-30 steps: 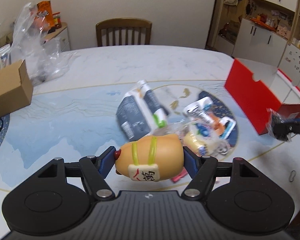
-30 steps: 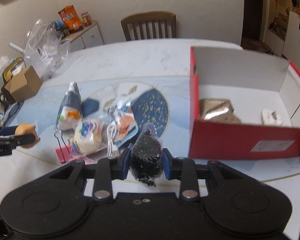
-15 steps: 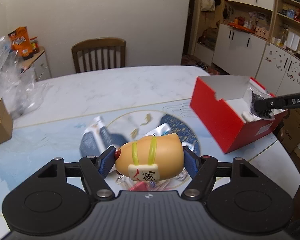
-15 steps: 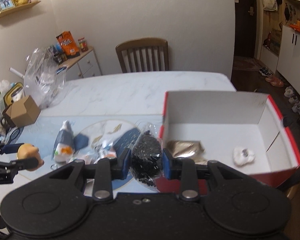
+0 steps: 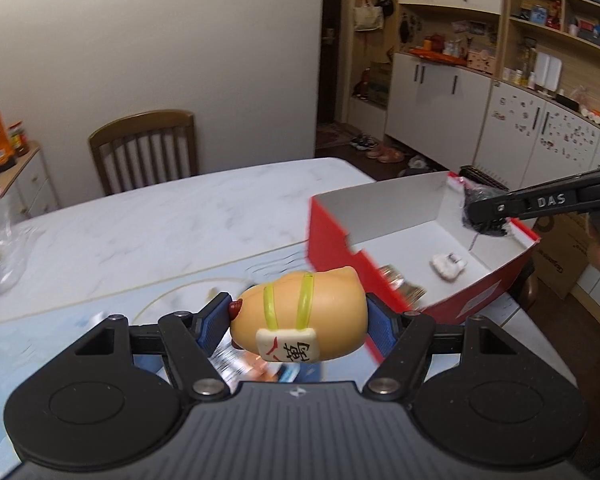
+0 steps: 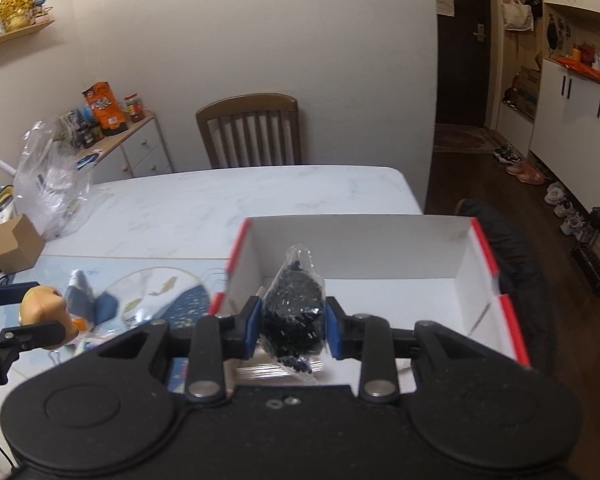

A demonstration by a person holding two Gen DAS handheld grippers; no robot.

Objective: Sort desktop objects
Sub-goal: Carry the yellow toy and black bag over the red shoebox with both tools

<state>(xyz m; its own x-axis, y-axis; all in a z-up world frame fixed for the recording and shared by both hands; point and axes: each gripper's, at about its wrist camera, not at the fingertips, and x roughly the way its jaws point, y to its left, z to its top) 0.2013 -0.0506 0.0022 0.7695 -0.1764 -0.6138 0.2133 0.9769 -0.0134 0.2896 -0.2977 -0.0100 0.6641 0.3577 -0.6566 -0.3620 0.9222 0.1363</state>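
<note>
Overhead, jaws pinching a toy (image 5: 300,312) and a black bag (image 6: 294,312) above marble table (image 6: 220,200), red box (image 6: 360,248).

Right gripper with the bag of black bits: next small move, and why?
Probably open the right gripper to drop the bag of black bits: in both views it hangs over the open red box, clear of the foil packet and white item inside.

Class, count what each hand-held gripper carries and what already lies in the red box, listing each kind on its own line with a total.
Toys held by the left hand-held gripper: 1, the yellow toy
Bags held by the right hand-held gripper: 1, the bag of black bits
Gold packets in the red box: 1
White items in the box: 1
Total: 4
</note>
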